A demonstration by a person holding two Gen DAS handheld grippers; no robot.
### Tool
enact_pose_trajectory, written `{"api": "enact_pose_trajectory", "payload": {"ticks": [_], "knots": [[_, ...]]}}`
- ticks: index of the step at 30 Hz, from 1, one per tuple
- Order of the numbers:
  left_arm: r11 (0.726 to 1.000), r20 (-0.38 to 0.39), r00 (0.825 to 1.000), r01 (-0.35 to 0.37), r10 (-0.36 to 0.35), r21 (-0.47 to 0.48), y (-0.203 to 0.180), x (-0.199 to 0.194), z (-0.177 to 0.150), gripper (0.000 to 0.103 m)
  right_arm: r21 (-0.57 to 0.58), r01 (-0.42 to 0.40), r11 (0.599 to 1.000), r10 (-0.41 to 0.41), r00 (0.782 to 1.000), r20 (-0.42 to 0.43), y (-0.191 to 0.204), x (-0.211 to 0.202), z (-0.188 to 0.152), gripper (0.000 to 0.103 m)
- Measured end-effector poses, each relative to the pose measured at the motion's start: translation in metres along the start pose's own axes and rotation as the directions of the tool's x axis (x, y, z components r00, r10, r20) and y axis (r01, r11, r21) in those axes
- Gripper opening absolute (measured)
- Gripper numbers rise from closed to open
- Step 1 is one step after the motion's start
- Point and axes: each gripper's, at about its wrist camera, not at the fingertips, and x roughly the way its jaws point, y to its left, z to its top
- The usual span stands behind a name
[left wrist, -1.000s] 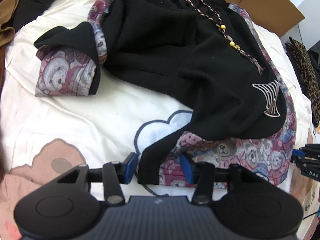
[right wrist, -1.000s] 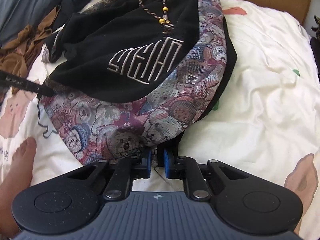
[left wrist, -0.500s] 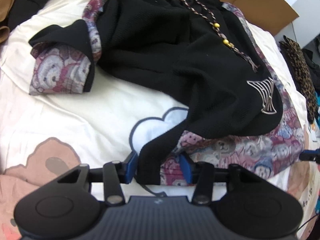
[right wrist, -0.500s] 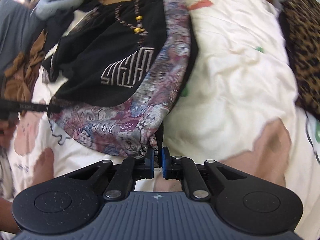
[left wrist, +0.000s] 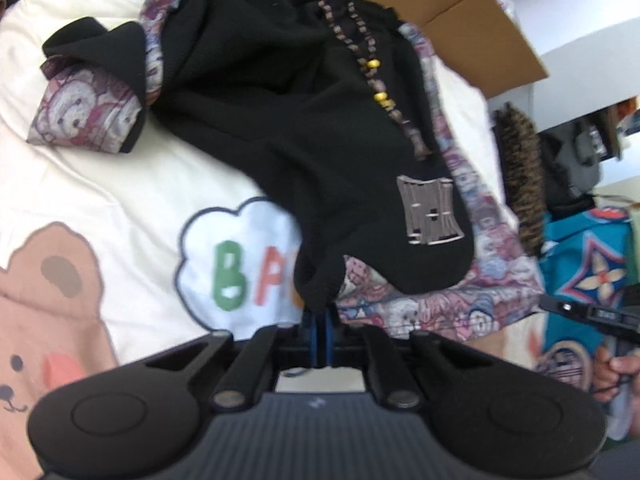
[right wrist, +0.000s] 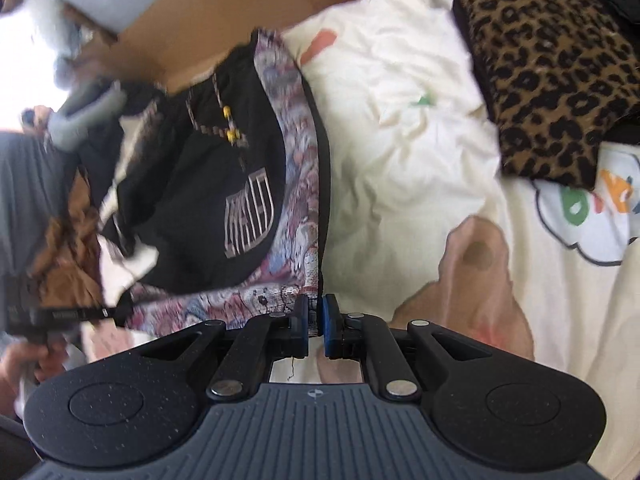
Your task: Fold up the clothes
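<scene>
Both tongs are angled steeply down at the bed (left wrist: 100,184), and both have cloth in their grip. The left tongs (left wrist: 320,326) are pressed together, pinching a bunched black hem of the shorts (left wrist: 304,120) right at the blue pads (left wrist: 329,334); from that pinch the fabric runs away toward twelve o'clock and rises off the cream sheet. The shorts are black with bear-print side panels, a silver logo patch (left wrist: 430,210) and a beaded drawstring (left wrist: 380,92) trailing down the front. One leg cuff (left wrist: 88,116) is flipped back at ten o'clock in the left view, lying flat on the sheet. A cloud print with coloured letters (left wrist: 236,264) shows on the sheet just at nine o'clock from the pinch.

Over on the right camera, the right tongs (right wrist: 316,320) are closed down too, nipping the corner of the bear-print panel where its black edge meets the hem. The shorts stretch from there up toward eleven o'clock, drawn taut along that edge. At nine o'clock in this view the other tool reaches in, with a hand (right wrist: 28,360) behind it. In the left view, a hand (left wrist: 616,368) shows at four o'clock with the dark tool above it.

A leopard-print garment (right wrist: 552,64) lies at two o'clock on the bed, well apart from the shorts, and a cardboard box (left wrist: 460,28) stands beyond the waistband.
</scene>
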Motion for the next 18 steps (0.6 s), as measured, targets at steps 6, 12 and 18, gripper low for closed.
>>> {"api": "enact_pose_trajectory", "payload": {"ticks": [6,12,18], "knots": [[0.997,-0.012,0.997,0.072,-0.072,-0.024,-0.009,-0.004,0.001,0.004,0.027,-0.033,0.999,0.031,0.999,0.04,-0.005,-0.022,0.014,0.005],[1.0,-0.078,0.997,0.023,-0.024,-0.01,-0.014,0.001,-0.016,0.004,0.051,0.034,0.998,-0.032,0.999,-0.022,-0.025,-0.006,0.002,0.004],[1.0,-0.165,0.986,-0.018,0.02,0.016,-0.013,0.026,-0.027,0.004,0.032,0.096,0.995,-0.094,0.994,-0.06,-0.035,0.014,-0.006,0.004]]}}
